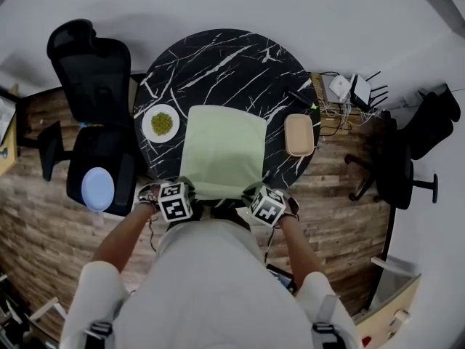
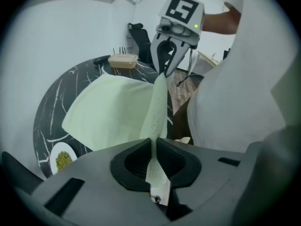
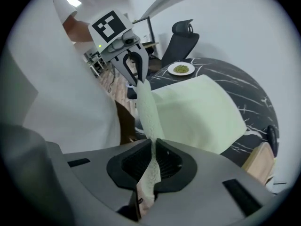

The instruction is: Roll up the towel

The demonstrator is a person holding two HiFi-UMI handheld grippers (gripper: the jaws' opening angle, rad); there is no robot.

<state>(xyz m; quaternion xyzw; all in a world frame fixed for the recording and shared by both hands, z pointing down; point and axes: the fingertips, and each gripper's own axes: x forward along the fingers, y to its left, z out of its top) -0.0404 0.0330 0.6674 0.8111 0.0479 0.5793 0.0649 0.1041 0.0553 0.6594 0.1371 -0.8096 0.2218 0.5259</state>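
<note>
The left gripper (image 2: 153, 146) and the right gripper (image 3: 153, 147) are each pinching a near corner of the green towel (image 1: 221, 147), jaws pressed onto the cloth. The towel is lying lengthwise away from them on the marble table (image 1: 218, 60). Beyond, a plate (image 1: 147, 127) is holding green bits, perhaps beans. A tan box (image 1: 298, 134) is sitting closed.

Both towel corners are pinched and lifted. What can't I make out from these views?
- Table near rim: head view, covered by the towel and the person's torso.
- Plate contents: green, too small to identify in every view.
- Box contents: head view, lid shut.
</note>
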